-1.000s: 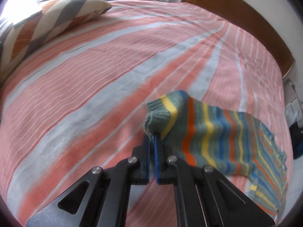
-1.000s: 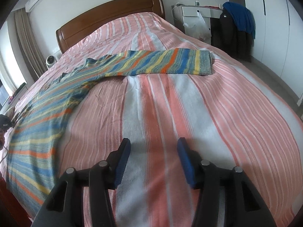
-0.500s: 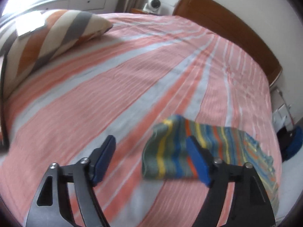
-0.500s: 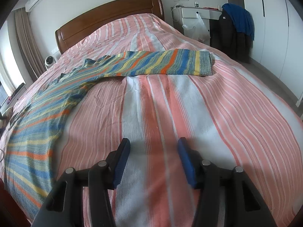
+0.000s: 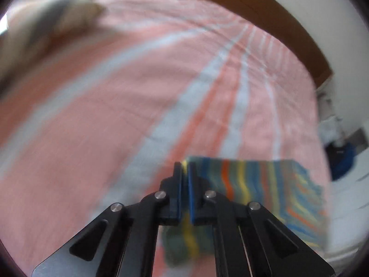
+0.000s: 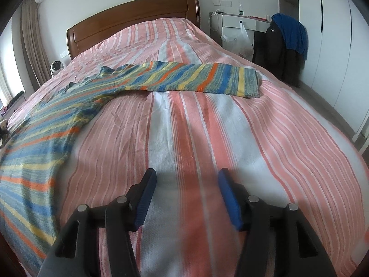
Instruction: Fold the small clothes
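Observation:
A knitted sweater striped in blue, yellow, orange and grey-green lies on the pink-striped bedspread (image 6: 207,127). In the right wrist view its body (image 6: 46,133) runs along the left, and one sleeve (image 6: 196,78) stretches flat to the right. The left wrist view is blurred. There my left gripper (image 5: 185,168) is shut on the other sleeve (image 5: 265,180) at its folded edge, and the cuff end (image 5: 184,242) hangs below the fingers. My right gripper (image 6: 186,173) stands open just above bare bedspread. Its jaws are widening slightly, with nothing between them.
A wooden headboard (image 6: 133,18) closes the far end of the bed. A striped pillow (image 5: 53,20) lies at the far left. To the right stand a white desk (image 6: 239,23) with a plastic bag (image 6: 239,41) and a dark jacket under blue cloth (image 6: 286,46).
My left gripper let go of the cuff, opened wide, then shut again on the sleeve farther along and lifted. The right gripper stayed in place, its jaws a touch wider.

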`<state>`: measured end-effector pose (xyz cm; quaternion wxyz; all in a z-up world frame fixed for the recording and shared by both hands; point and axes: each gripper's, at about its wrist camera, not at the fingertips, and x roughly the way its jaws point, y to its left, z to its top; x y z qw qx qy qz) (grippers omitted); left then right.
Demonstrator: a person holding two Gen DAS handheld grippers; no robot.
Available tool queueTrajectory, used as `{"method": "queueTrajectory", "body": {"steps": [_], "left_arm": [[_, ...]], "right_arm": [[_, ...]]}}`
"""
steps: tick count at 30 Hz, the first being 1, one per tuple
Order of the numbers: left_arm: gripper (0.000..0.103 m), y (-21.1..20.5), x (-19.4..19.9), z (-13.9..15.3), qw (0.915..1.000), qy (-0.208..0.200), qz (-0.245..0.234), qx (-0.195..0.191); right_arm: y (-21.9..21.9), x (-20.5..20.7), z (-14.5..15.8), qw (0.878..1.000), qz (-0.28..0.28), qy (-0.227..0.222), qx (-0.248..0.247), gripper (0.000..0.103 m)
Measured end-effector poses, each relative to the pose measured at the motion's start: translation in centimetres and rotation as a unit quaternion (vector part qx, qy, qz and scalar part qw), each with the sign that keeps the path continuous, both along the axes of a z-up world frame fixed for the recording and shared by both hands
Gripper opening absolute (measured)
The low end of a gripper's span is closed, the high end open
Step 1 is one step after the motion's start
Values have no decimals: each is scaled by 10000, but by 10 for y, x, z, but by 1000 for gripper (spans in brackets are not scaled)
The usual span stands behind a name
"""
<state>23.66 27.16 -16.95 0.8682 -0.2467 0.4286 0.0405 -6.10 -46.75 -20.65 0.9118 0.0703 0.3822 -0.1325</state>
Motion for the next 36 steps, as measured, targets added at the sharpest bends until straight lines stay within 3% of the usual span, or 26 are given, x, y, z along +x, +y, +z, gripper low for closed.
{"method": "queueTrajectory", "body": {"steps": [1, 2, 3, 6, 7, 8, 10, 12, 13, 14, 15, 16, 17, 18, 19, 21, 26, 28, 31, 36], "left_arm": [[0, 0, -5, 5, 9990, -79, 225, 377], [0, -2, -8, 11, 9929, -83, 564, 1047], [0, -1, -8, 11, 9896, -77, 660, 1272], [4, 9, -12, 6, 9910, 136, 819, 1053], [11, 10, -16, 8, 9927, 11, 810, 890], [22, 9, -21, 10, 9952, -178, 697, 669], [74, 1, -26, 12, 9985, -402, 309, 189], [83, -13, -29, 9, 9991, -337, 88, 224], [73, -20, -25, 4, 9987, -121, 72, 498], [60, -29, -20, -8, 9918, 391, 177, 1200], [32, -30, -16, -14, 9846, 631, 287, 1605], [26, -33, -18, -14, 9792, 668, 404, 1874], [26, -33, -25, -10, 9762, 661, 546, 1993], [32, -32, -33, -4, 9726, 702, 738, 2089], [43, -30, -44, 2, 9714, 667, 885, 2101], [55, -30, -68, 18, 9765, 383, 911, 1913], [78, -69, -136, 67, 9877, -371, 149, 1512], [98, -97, -160, 82, 9882, -632, -257, 1369], [101, -144, -187, 84, 9855, -877, -871, 1160], [101, -206, -184, 28, 9832, -387, -1353, 1166]], "right_arm": [[0, 0, 0, 10000, -7, -5, -16, 57], [1, 1, -1, 10000, -4, -9, -43, 57], [1, 1, -1, 10000, -2, -11, -55, 57], [1, 1, -1, 10000, 9, -22, -49, 57], [0, 0, -1, 10000, 11, -29, -40, 57], [1, 0, -2, 10000, 12, -34, -37, 57], [0, 0, -2, 10000, 13, -43, -66, 58], [0, 0, -2, 10000, 16, -41, -59, 58], [1, -1, -2, 10000, 12, -43, -46, 58], [1, -1, -2, 10000, 13, -42, -43, 58], [1, -1, -1, 10000, 17, -42, -30, 58], [1, -1, -1, 10000, 24, -40, -21, 58], [0, -1, -1, 10000, 34, -34, -12, 58], [0, -1, 0, 10000, 53, -25, 3, 58], [-1, -1, 0, 10000, 64, -24, 10, 58], [-2, 0, 1, 10000, 73, -14, 37, 58], [-2, -1, 14, 9998, -11, 116, 179, 61], [-4, -6, 24, 9994, -93, 20, 318, 63], [-1, -9, 43, 9995, -140, -121, 245, 69], [6, 0, 49, 9999, -119, -109, 20, 74]]}}
